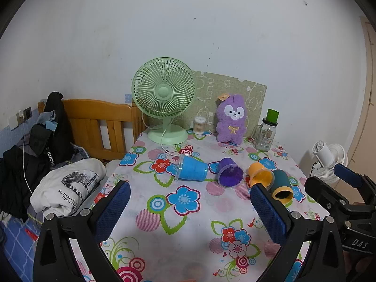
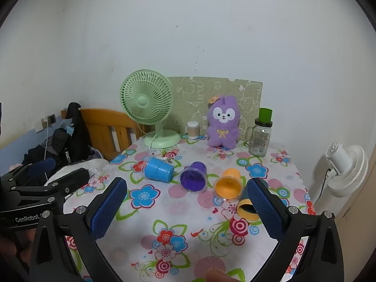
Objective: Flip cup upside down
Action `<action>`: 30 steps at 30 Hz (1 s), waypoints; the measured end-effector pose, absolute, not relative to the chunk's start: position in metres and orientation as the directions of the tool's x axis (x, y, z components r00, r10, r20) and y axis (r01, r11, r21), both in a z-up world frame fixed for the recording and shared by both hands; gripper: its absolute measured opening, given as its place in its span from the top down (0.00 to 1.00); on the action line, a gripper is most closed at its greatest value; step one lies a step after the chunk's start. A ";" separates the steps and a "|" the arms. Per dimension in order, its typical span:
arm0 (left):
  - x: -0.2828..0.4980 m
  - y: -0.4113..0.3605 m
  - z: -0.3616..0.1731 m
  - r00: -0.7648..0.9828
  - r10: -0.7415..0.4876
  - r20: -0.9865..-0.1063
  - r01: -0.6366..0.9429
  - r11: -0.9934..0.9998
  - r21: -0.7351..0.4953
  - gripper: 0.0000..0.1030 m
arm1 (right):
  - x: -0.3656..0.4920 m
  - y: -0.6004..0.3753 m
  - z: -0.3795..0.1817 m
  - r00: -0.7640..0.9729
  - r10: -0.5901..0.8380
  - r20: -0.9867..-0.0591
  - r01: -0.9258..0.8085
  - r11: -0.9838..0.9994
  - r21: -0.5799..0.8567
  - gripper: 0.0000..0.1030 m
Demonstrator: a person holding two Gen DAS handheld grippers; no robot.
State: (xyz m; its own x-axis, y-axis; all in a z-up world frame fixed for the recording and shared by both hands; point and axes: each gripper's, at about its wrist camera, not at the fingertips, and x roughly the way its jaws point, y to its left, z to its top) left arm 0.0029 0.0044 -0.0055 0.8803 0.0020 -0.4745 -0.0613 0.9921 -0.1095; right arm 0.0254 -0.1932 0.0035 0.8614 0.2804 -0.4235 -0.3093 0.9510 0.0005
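Several cups lie on their sides in a row on the floral tablecloth (image 1: 188, 213): a blue cup (image 1: 191, 168) (image 2: 158, 169), a purple cup (image 1: 229, 172) (image 2: 193, 178), an orange cup (image 1: 260, 175) (image 2: 228, 184), and a dark teal cup with a yellow rim (image 1: 282, 185) (image 2: 246, 208), partly hidden behind my right finger. My left gripper (image 1: 190, 209) is open and empty, hovering in front of the cups. My right gripper (image 2: 188, 211) is open and empty, also in front of them.
At the table's back stand a green desk fan (image 1: 164, 98), a cotton-swab jar (image 1: 199, 125), a purple plush toy (image 1: 231, 118) and a glass jar with a green cup on top (image 1: 266, 132). A bed with clothes (image 1: 58, 164) lies left; a white fan (image 2: 345, 169) stands right.
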 end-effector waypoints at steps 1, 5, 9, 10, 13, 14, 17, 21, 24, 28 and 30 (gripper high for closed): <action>0.003 0.005 -0.005 0.880 0.002 -0.475 -0.061 0.992 -0.109 0.00 | 0.025 -0.193 0.004 0.861 0.281 -0.424 -0.310 0.951 0.001 0.00; 0.003 0.006 -0.006 0.878 -0.001 -0.479 -0.062 0.991 -0.117 0.00 | 0.026 -0.193 0.005 0.860 0.282 -0.426 -0.311 0.950 0.001 0.00; 0.002 0.008 -0.007 0.878 -0.001 -0.479 -0.064 0.991 -0.119 0.00 | 0.027 -0.193 0.005 0.858 0.284 -0.428 -0.314 0.949 0.000 0.00; 0.003 0.008 -0.006 0.877 -0.002 -0.480 -0.063 0.991 -0.119 0.00 | 0.026 -0.192 0.005 0.857 0.284 -0.429 -0.316 0.949 -0.002 0.00; 0.003 0.009 -0.006 0.877 -0.003 -0.481 -0.064 0.991 -0.121 0.00 | 0.027 -0.191 0.005 0.855 0.288 -0.432 -0.321 0.947 -0.004 0.00; 0.003 0.008 -0.006 0.877 -0.002 -0.481 -0.065 0.991 -0.121 0.00 | 0.026 -0.191 0.005 0.855 0.289 -0.431 -0.322 0.947 -0.004 0.00; 0.004 0.008 -0.006 0.876 0.003 -0.482 -0.068 0.991 -0.119 0.00 | 0.027 -0.191 0.005 0.853 0.291 -0.433 -0.324 0.946 -0.003 0.00; 0.004 0.010 -0.006 0.876 0.005 -0.482 -0.071 0.990 -0.120 0.00 | 0.028 -0.191 0.005 0.853 0.290 -0.435 -0.324 0.946 -0.005 0.00; 0.004 0.010 -0.006 0.876 0.004 -0.482 -0.071 0.990 -0.120 0.00 | 0.027 -0.191 0.005 0.853 0.290 -0.434 -0.325 0.946 -0.005 0.00; 0.004 0.011 -0.007 0.873 0.005 -0.488 -0.072 0.990 -0.120 0.00 | 0.029 -0.188 0.003 0.848 0.292 -0.442 -0.328 0.945 -0.005 0.00; 0.005 0.012 -0.008 0.870 0.005 -0.493 -0.074 0.990 -0.121 0.00 | 0.030 -0.186 0.002 0.845 0.293 -0.447 -0.332 0.943 -0.008 0.00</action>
State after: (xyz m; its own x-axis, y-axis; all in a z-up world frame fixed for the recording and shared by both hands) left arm 0.0049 0.0116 -0.0076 0.8703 0.0046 -0.4926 -0.0736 0.9899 -0.1208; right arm 0.0304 -0.1858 0.0017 0.8452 0.2933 -0.4468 -0.3317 0.9433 -0.0083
